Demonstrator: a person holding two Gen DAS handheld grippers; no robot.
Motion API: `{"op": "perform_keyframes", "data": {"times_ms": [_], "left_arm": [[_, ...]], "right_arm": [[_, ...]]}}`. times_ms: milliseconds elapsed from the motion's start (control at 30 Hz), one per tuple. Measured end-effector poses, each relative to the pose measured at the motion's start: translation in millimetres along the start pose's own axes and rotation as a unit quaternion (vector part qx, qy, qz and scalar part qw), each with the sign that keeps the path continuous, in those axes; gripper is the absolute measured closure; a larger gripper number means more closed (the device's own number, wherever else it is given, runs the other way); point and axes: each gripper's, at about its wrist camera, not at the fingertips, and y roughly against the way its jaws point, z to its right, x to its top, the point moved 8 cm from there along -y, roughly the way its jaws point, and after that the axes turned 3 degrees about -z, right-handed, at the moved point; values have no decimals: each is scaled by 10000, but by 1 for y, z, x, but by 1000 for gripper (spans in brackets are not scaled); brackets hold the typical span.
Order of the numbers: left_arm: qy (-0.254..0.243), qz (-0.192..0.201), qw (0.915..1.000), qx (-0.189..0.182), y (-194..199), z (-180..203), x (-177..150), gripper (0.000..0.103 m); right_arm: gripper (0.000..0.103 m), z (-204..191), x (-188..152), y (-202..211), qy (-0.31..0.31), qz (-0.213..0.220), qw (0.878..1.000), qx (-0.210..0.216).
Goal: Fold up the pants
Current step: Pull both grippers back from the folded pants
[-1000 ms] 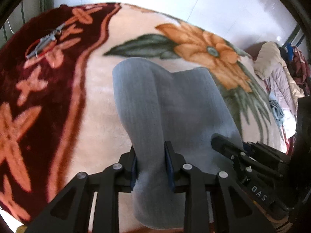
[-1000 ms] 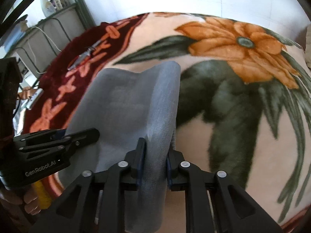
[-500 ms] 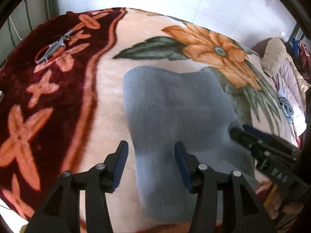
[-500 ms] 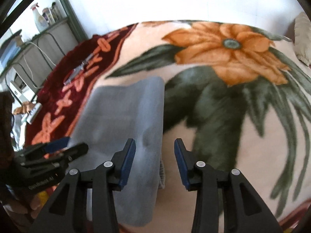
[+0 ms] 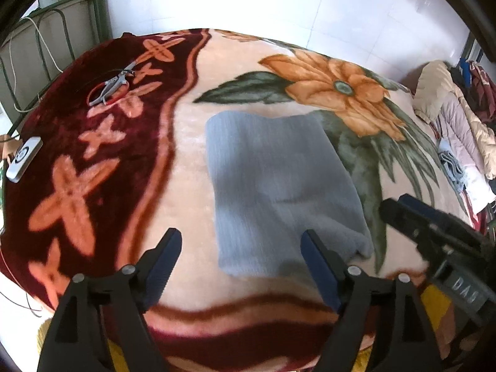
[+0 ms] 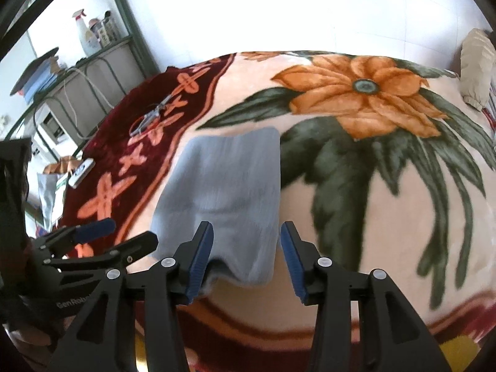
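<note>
One folded pair of grey pants (image 5: 279, 192) is lying on the floral blanket (image 5: 192, 167). Left of the pants, one pair of red-handled shears (image 5: 108, 88) and one white remote (image 5: 24, 158) are resting. Two claws are hovering near the pants: the left claw (image 5: 240, 266) and the right claw (image 6: 245, 254).

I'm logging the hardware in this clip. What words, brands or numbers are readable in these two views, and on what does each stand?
"DAS" — on the body of the right tongs, seen from the left wrist view.
"GenRob", cut off by the near tongs — on the body of the left tongs, seen from the right wrist view.
Labels on the spray bottle and jars on the shelf: too small and blurred to read.
White device on the blanket: a round mark, no legible text.
</note>
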Motion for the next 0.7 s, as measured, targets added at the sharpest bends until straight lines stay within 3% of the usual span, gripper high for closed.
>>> {"op": "perform_keyframes", "data": {"times_ms": [233,700], "left_arm": [[-28,-59,9999,118,3,0,-18,19],[30,-99,9998,161,2,-7,-25,19]], "right_arm": [[57,-6,-22,-2,80,-98,9999,-28],[57,-15,-28,0,110,-64,9999,-22]]}}
